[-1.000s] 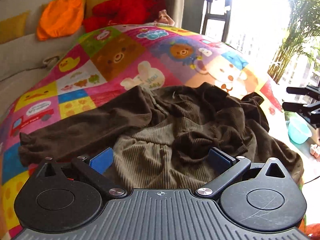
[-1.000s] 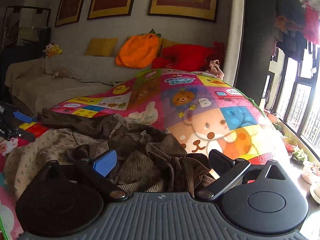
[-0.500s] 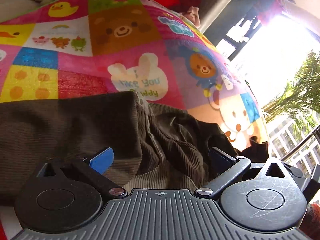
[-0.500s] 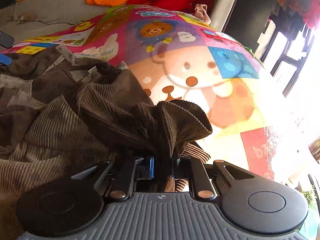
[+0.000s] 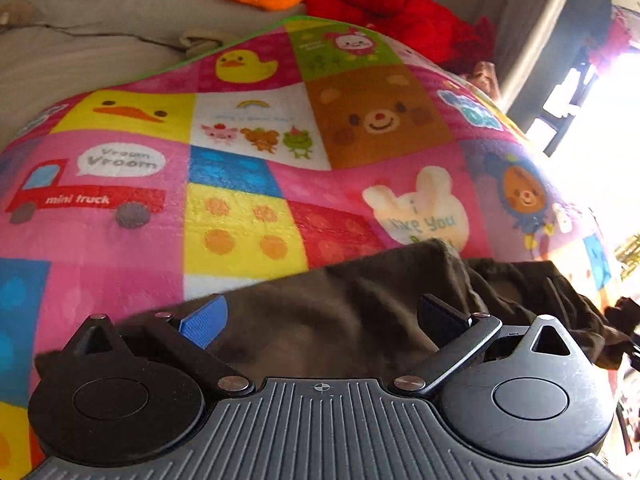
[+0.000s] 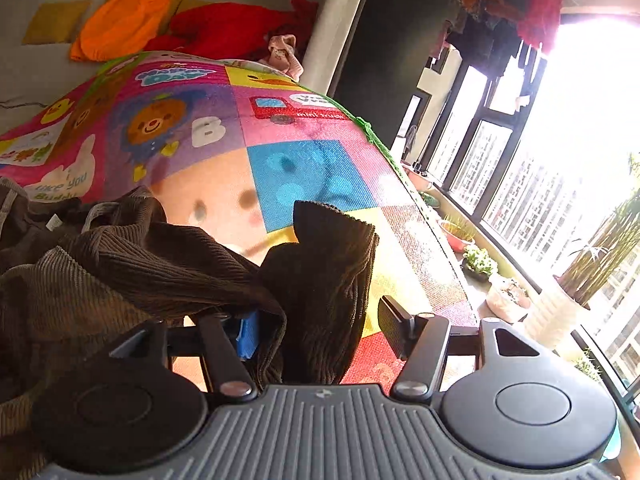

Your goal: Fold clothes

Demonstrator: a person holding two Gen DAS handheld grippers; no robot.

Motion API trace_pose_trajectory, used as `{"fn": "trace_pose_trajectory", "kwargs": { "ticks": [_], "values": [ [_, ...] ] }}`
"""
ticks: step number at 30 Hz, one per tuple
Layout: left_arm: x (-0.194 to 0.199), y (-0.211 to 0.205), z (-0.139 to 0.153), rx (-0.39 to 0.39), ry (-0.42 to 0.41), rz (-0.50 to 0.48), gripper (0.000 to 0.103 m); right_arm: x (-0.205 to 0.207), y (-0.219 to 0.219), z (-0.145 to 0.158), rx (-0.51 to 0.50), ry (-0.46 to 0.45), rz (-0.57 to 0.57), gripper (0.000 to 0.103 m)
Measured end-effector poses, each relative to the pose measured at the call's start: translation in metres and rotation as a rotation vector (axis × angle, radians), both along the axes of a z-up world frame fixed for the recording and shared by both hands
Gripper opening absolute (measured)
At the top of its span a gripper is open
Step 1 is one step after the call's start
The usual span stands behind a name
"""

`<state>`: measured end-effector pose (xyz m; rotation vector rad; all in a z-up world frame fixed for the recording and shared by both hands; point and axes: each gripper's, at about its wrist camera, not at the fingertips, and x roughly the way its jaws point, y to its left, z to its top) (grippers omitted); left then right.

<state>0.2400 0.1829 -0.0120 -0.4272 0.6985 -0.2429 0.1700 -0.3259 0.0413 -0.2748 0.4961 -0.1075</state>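
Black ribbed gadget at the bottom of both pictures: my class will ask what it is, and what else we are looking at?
It is a hand-held two-finger gripper with a camera that looks along its fingers. There is one picture per hand. The left gripper is open over a brown corduroy garment, which lies crumpled on a colourful cartoon mat. The right gripper is open too. A fold of the garment stands between its fingers, unclamped. Nothing is held.
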Motion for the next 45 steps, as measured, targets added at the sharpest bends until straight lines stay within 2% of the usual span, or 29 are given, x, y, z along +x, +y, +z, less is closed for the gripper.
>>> {"fn": "trace_pose_trajectory", "kwargs": {
  "ticks": [1, 3, 4, 7, 10, 12, 13, 15, 17, 18, 19, 20, 21, 22, 24, 27, 31, 33, 35, 36, 38, 41, 43, 45],
  "values": [
    [-0.013, -0.006, 0.001, -0.035, -0.003, -0.058, 0.103, -0.008, -0.001, 0.000, 0.028, -0.002, 0.017, 0.063],
    [-0.038, -0.023, -0.001, -0.109, 0.016, -0.175, 0.103, -0.027, -0.001, 0.002, 0.101, -0.012, 0.071, 0.074],
    [-0.047, -0.030, -0.004, -0.117, 0.035, -0.211, 0.103, -0.033, 0.001, 0.001, 0.130, 0.002, 0.106, 0.076],
    [-0.068, -0.053, -0.016, -0.044, 0.082, -0.253, 0.103, -0.042, 0.011, -0.012, 0.172, 0.068, 0.172, 0.079],
    [-0.085, -0.069, -0.019, 0.040, 0.062, -0.283, 0.102, -0.046, 0.007, -0.029, 0.246, 0.121, 0.156, 0.079],
    [-0.093, -0.076, -0.018, 0.085, 0.052, -0.292, 0.096, -0.048, -0.001, -0.038, 0.329, 0.151, 0.137, 0.079],
    [-0.097, -0.080, -0.018, 0.109, 0.046, -0.287, 0.087, -0.049, -0.005, -0.042, 0.364, 0.164, 0.130, 0.079],
    [-0.104, -0.082, -0.018, 0.144, 0.039, -0.275, 0.079, -0.054, -0.010, -0.051, 0.414, 0.185, 0.123, 0.079],
    [-0.111, -0.082, -0.018, 0.170, 0.036, -0.260, 0.062, -0.062, -0.010, -0.058, 0.439, 0.196, 0.125, 0.078],
    [-0.114, -0.082, -0.018, 0.184, 0.034, -0.253, 0.057, -0.065, -0.010, -0.061, 0.451, 0.202, 0.126, 0.075],
    [-0.118, -0.082, -0.018, 0.197, 0.033, -0.245, 0.047, -0.069, -0.010, -0.065, 0.464, 0.207, 0.127, 0.072],
    [-0.122, -0.082, -0.018, 0.210, 0.031, -0.238, 0.033, -0.074, -0.008, -0.065, 0.466, 0.213, 0.140, 0.061],
    [-0.125, -0.081, -0.018, 0.223, 0.030, -0.230, 0.026, -0.080, -0.004, -0.064, 0.466, 0.219, 0.156, 0.042],
    [-0.129, -0.081, -0.018, 0.237, 0.028, -0.223, 0.020, -0.086, 0.000, -0.063, 0.462, 0.228, 0.170, 0.034],
    [-0.136, -0.081, -0.018, 0.263, 0.025, -0.208, 0.015, -0.099, 0.008, -0.061, 0.453, 0.248, 0.195, 0.018],
    [-0.156, -0.078, -0.016, 0.272, 0.041, -0.219, 0.011, -0.121, 0.015, -0.059, 0.465, 0.266, 0.222, 0.012],
    [-0.193, -0.067, -0.010, 0.239, 0.080, -0.254, 0.010, -0.159, 0.024, -0.057, 0.489, 0.313, 0.280, 0.010],
    [-0.200, -0.056, -0.004, 0.221, 0.071, -0.249, 0.011, -0.168, 0.025, -0.048, 0.454, 0.319, 0.301, 0.010],
    [-0.204, -0.044, 0.001, 0.192, 0.062, -0.240, 0.024, -0.176, 0.026, -0.039, 0.413, 0.322, 0.319, 0.010],
    [-0.190, -0.041, 0.002, 0.135, 0.059, -0.222, 0.030, -0.180, 0.026, -0.034, 0.392, 0.324, 0.329, 0.010],
    [-0.163, -0.034, 0.003, 0.021, 0.051, -0.186, 0.057, -0.180, 0.024, -0.018, 0.359, 0.295, 0.336, 0.010],
    [-0.123, -0.024, 0.005, -0.149, 0.039, -0.131, 0.071, -0.154, 0.024, 0.017, 0.359, 0.183, 0.338, 0.013],
    [-0.095, -0.019, 0.004, -0.259, 0.037, -0.094, 0.074, -0.131, 0.030, 0.035, 0.373, 0.122, 0.350, 0.019],
    [-0.065, -0.030, -0.012, -0.341, 0.092, -0.056, 0.076, -0.109, 0.046, 0.039, 0.374, 0.103, 0.371, 0.027]
  ]
}}
